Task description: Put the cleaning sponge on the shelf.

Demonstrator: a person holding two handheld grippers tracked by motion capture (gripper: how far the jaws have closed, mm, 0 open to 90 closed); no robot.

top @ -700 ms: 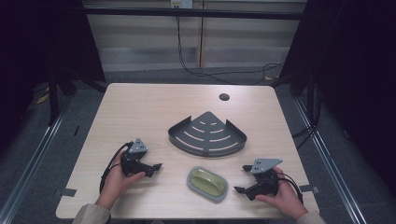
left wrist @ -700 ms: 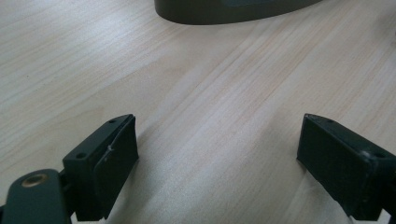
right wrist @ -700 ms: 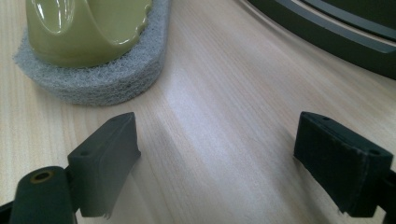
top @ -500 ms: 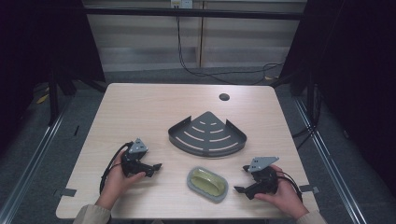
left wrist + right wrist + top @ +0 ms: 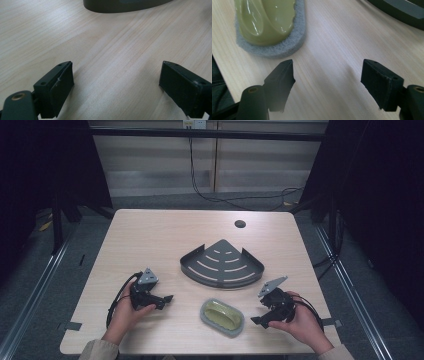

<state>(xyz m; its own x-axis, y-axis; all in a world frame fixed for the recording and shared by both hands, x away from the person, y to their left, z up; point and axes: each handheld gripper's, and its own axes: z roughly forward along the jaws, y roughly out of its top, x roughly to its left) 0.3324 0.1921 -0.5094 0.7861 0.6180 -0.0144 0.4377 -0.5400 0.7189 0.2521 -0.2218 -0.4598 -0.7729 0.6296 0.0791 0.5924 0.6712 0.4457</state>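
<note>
I hold one gripper in each hand, low in the frame of the high view. My left gripper (image 5: 162, 301) sits in the lower left part, above the light wooden table (image 5: 150, 240), and its jaws point toward the right of the frame. In the left gripper view the two black jaws of this gripper (image 5: 116, 87) stand wide apart, with only bare wood between them. At the top edge of that view I see the dark curved wall of the corner shelf (image 5: 125, 6).

My right gripper (image 5: 258, 319) is in the lower right part of the high view, and its jaws point to the left, toward the soap dish (image 5: 222, 317). In the right gripper view the jaws of this gripper (image 5: 327, 75) are also wide apart and hold nothing. The soap dish (image 5: 269, 22) is in the upper left of that view, just beyond my left-hand jaw, near but not touching it. It is a glossy yellow-green tray with a rough grey border.

In the high view the soap dish lies low in the middle of the frame, between my two grippers and closer to the right one. Above it, in the centre, rests the dark grey fan-shaped corner shelf (image 5: 222, 265) with slots in its floor. A small round hole (image 5: 240, 224) is in the table farther up.
</note>
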